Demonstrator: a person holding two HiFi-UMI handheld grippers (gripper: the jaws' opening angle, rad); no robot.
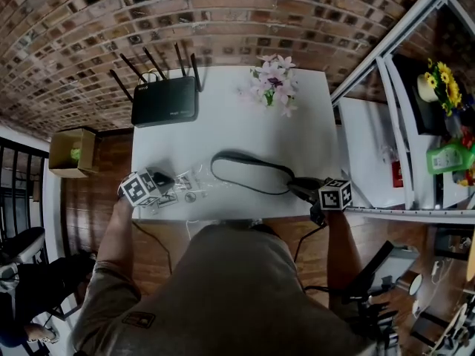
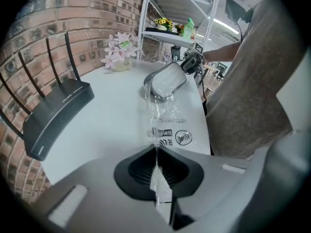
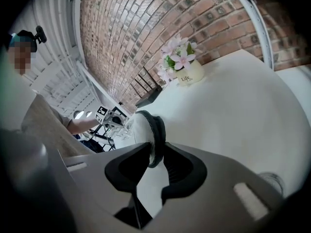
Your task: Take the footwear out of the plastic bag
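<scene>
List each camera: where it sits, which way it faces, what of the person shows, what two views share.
Head view: on the person's head, looking steeply down at the white table; torso, forearms, left tool and right tool show.
Left gripper view: on the left tool, looking along jaws shut on the plastic bag toward the footwear; torso at right.
Right gripper view: on the right tool, facing back along the footwear its jaws clamp; a forearm shows.
Shared: each gripper view sees the other tool.
</scene>
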